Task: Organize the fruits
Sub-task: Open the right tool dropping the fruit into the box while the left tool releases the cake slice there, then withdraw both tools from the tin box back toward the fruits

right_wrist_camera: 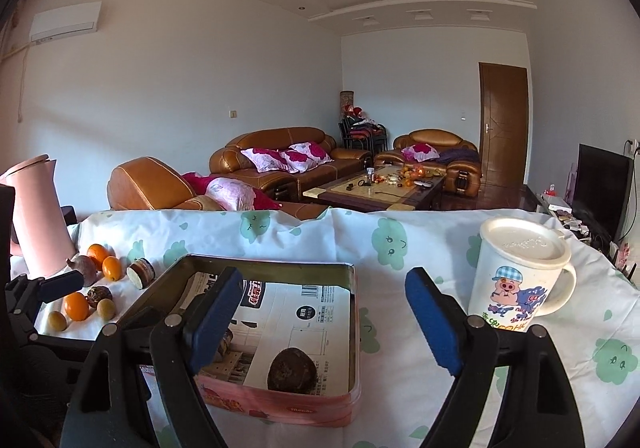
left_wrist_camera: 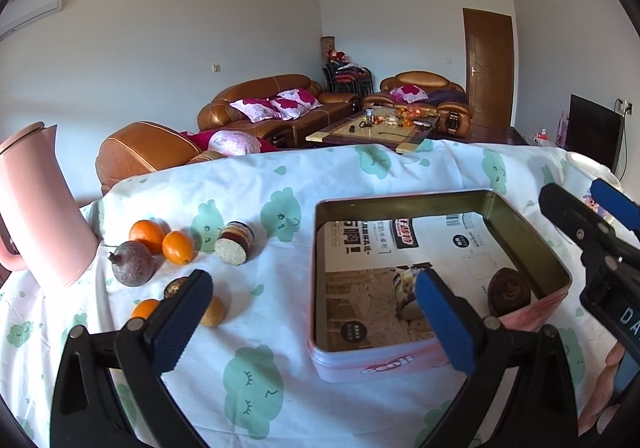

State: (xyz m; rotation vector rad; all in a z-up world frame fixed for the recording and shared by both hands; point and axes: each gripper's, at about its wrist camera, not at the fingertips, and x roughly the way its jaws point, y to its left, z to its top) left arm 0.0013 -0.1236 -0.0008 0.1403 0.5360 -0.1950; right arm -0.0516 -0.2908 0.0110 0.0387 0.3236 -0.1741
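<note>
A dark, wrinkled round fruit (right_wrist_camera: 291,369) lies alone in the open pink tin (right_wrist_camera: 352,332), while both the left hand-held gripper (left_wrist_camera: 312,312) and right hand-held gripper (right_wrist_camera: 320,318) are spread wide, holding nothing.

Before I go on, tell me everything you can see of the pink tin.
The tin is a shallow rectangular metal box with rounded corners, pink printed walls outside, dull gold inside, no lid on it. It sits flat on the cloud-print cloth. A printed sheet lines its bottom, and one dark brown fruit lies in its near corner. Neither gripper touches it.
</note>
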